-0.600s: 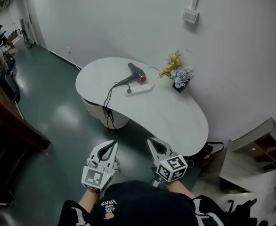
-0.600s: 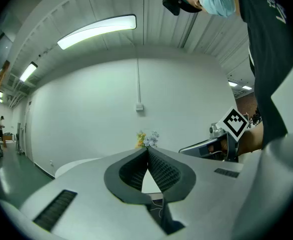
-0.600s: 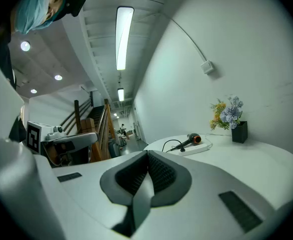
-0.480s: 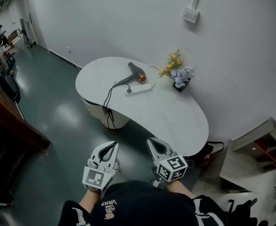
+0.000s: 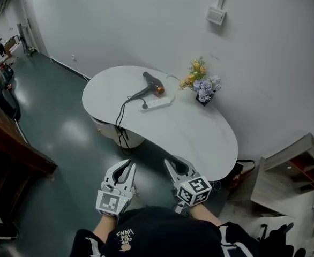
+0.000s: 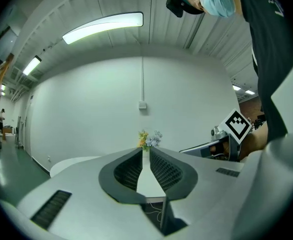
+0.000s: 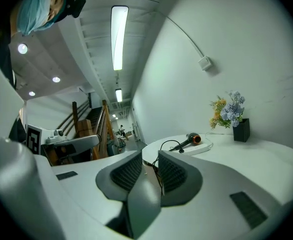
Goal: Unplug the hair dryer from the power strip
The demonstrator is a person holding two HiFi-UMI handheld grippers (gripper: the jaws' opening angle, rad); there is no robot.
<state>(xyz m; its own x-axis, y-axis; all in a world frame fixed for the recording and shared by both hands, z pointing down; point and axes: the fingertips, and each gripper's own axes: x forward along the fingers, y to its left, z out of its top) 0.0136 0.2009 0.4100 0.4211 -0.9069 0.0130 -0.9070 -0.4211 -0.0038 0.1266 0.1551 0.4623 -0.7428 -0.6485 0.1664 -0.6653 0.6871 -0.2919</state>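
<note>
Left gripper [image 5: 126, 166] hangs at 7 o'clock in the head view, just above the person's black cap [image 5: 157, 230]. Its jaws are pressed together at the tips, with nothing between them. The right gripper [image 5: 173, 164] sits beside it at 5 o'clock. Its jaws are a narrow slit apart and hold nothing; in its own view only the far table edge and the hanging cord show through the slit. Both point toward 12 o'clock at the white table [image 5: 200, 138], well short of it.

The dryer [image 5: 152, 83] lies on the far part of the table, its orange nozzle end toward 3 o'clock. Just at its 5 o'clock lies the white strip [image 5: 159, 102]. A black plug [image 5: 144, 106] sits at the strip's 9 o'clock end. From there the black cord [image 5: 122, 114] runs toward 7 o'clock and drops over the table edge. Whether the plug's prongs are fully seated is too small to tell, but plug and strip are touching. Flowers [image 5: 202, 83] in a dark pot stand at the strip's 2 o'clock, close to the wall. A wall box [image 5: 216, 16] is mounted at 12 o'clock of them.

Compared with half a second ago, the table and everything on it sit a little further toward 9 o'clock in the head view, which looks like a small turn of the head. The dryer, strip, plug and cord keep the same layout among themselves. The grippers stay low near the cap, and the right one has edged slightly toward 9 o'clock. Neither is any nearer the strip.
</note>
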